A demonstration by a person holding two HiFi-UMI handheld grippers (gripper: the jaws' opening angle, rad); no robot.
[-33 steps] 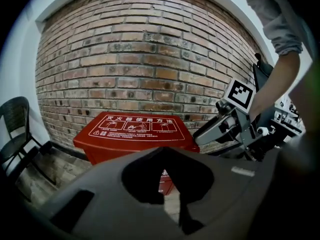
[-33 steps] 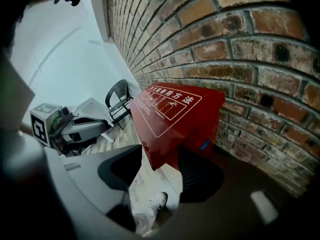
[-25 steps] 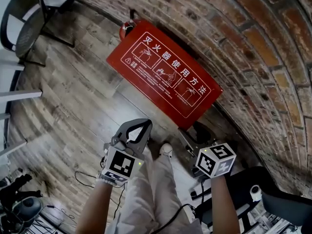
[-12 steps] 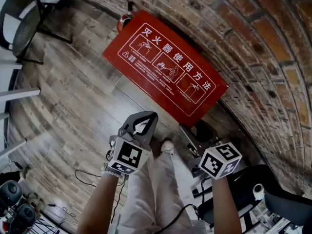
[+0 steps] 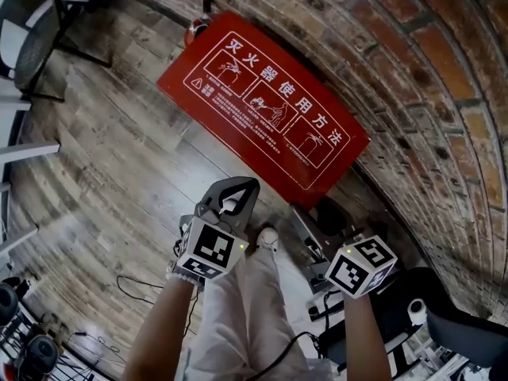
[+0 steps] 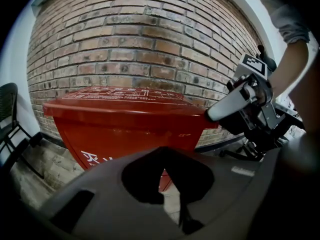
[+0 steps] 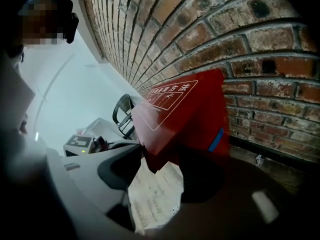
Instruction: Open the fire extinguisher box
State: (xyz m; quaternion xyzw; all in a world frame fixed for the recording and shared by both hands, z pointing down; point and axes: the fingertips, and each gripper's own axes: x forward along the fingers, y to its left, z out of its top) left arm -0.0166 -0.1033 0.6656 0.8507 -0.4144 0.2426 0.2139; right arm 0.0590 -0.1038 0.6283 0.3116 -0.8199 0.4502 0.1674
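Red box (image 5: pixel 262 105) | right gripper (image 7: pixel 167 160): jaws wide, closing, box corner between | left gripper (image 5: pixel 243 184): jaws together

A red-brick wall (image 5: pixel 429 62) with pale mortar meets a floor (image 5: pixel 111 157) of weathered grey-brown planks. A black mesh-backed chair (image 5: pixel 36 42) stands on thin dark legs at the upper left, well apart from the foot of the wall. A thin black cable (image 5: pixel 131 279) loops across the boards at the bottom left, near dark round equipment (image 5: pixel 36 354) — too blurred to identify.
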